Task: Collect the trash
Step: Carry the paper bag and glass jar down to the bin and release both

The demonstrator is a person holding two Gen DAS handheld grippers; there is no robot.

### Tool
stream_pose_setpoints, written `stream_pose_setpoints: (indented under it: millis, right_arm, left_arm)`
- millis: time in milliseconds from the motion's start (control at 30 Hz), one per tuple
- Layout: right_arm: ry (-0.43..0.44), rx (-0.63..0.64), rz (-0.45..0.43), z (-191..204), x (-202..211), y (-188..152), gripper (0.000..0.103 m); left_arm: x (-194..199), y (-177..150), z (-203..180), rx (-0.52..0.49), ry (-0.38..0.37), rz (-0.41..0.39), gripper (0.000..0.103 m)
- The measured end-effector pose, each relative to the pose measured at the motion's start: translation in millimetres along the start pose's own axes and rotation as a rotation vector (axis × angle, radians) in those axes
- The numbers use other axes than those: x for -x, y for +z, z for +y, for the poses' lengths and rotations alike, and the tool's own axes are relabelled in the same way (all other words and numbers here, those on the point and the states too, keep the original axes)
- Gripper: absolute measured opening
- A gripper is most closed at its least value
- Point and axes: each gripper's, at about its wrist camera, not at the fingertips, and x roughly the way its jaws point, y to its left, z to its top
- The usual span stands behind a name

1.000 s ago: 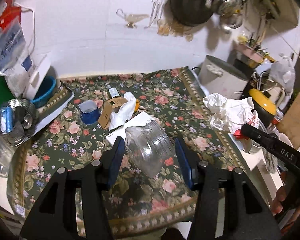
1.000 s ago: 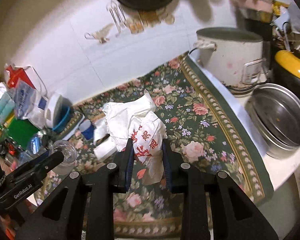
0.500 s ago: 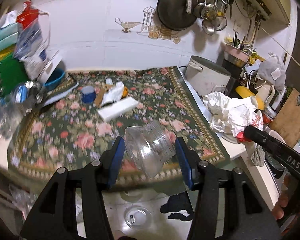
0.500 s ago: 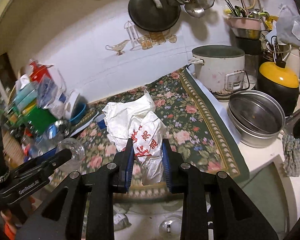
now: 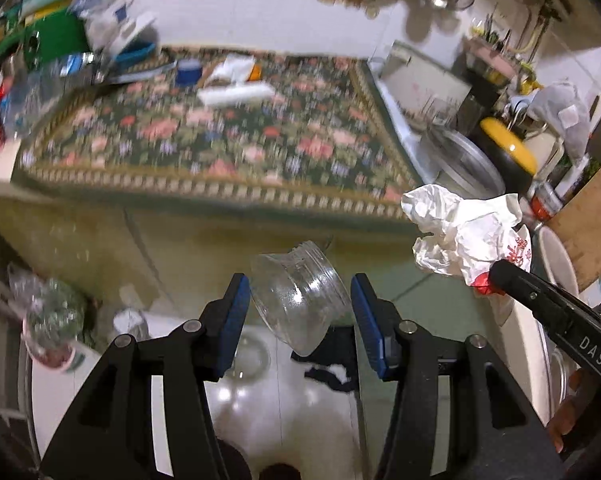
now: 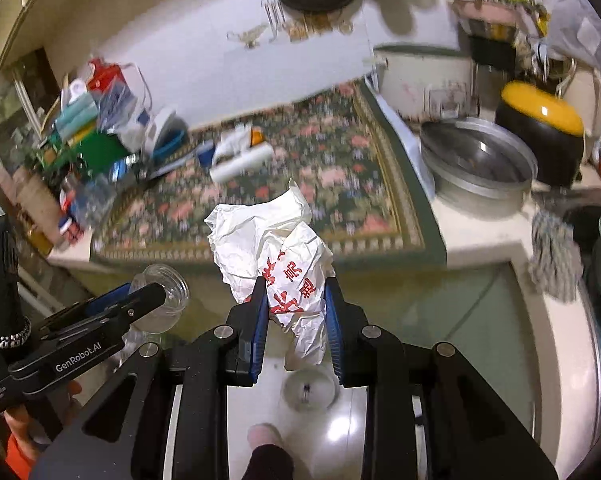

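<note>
Tilted clear jar (image 5: 300, 298), crumpled white bag (image 6: 278, 258)

Both views: indoor light, fairly bright, warm cast. Counter (image 5: 204, 136) and wall clutter motion-blurred; fingers (image 5: 236, 312) and held things sharp. Glare patches on floor (image 6: 336, 432). Utensil shadows on wall (image 6: 228, 60). Strong fisheye bending, dark vignette at corners.

Black gripper (image 5: 298, 312) frames, blue pads (image 5: 234, 316) (silver screws).

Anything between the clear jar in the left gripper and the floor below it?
Left wrist view: the jar hangs over pale floor tiles; only a dark cloth lies beneath.
</note>
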Motion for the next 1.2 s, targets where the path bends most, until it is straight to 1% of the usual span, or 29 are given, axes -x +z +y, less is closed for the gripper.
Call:
stream_pose_setpoints:
  millis: [100,200,333,467,567,667,767,833,933,967,1000,1033,1067,1167,1200]
  right_arm:
    - [0.008,-0.007,0.055,-4.9,-15.9,-20.8,0.024]
    - [0.011,-0.023,0.103,-8.2,-36.9,-44.1,0.024]
    - [0.004,-0.061,0.156,-12.7,-74.7,-79.6,0.024]
    - [-0.038,-0.11,0.211,-13.8,-131.4,-120.5,0.024]
    - [-0.077,-0.138,0.223,-10.6,-174.9,-151.7,0.024]
    - [-0.092,-0.157,0.23,-7.4,-217.4,-180.9,0.024]
    - [-0.111,-0.143,0.252,-6.0,-263.0,-208.5,0.025]
    - [-0.11,-0.147,0.265,-9.6,-291.4,-224.2,0.025]
    - [-0.081,-0.15,0.257,-18.0,-328.1,-242.0,0.026]
    - [-0.078,-0.149,0.25,-20.9,-337.1,-246.6,0.03]
    - [-0.085,-0.148,0.249,-24.2,-348.1,-250.6,0.031]
    - [-0.08,-0.149,0.256,-25.8,-353.8,-253.6,0.034]
    - [-0.07,-0.151,0.266,-28.2,-360.3,-255.2,0.039]
    - [-0.065,-0.155,0.29,-35.4,-376.9,-261.8,0.041]
    - [-0.073,-0.151,0.298,-37.8,-379.7,-263.9,0.041]
  left_arm:
    - [-18.4,-20.2,9.9,0.007,0.02,0.048,0.051]
    - [-46.4,-42.8,27.0,0.015,0.033,0.103,0.051]
    - [-94.6,-76.2,62.9,-0.002,0.041,0.174,0.051]
    - [-148.0,-110.0,103.8,-0.014,0.029,0.233,0.051]
    - [-187.8,-134.5,133.7,-0.025,0.033,0.264,0.051]
    - [-224.1,-156.1,160.8,-0.035,0.032,0.29,0.051]
    - [-261.6,-176.8,185.4,-0.038,0.033,0.311,0.051]
    - [-283.3,-186.3,195.7,-0.034,0.028,0.318,0.051]
    - [-317.5,-199.1,207.6,-0.025,0.016,0.324,0.051]
    - [-328.3,-201.8,209.2,-0.021,0.01,0.327,0.051]
    - [-337.7,-204.1,209.7,-0.017,0.003,0.33,0.051]
    - [-345.8,-205.9,209.3,-0.015,-0.005,0.332,0.051]
    - [-356.4,-208.3,208.6,-0.014,-0.016,0.336,0.051]
    - [-382.6,-213.5,200.5,-0.019,-0.037,0.349,0.052]
    - [-392.9,-215.6,197.6,-0.018,-0.057,0.366,0.052]
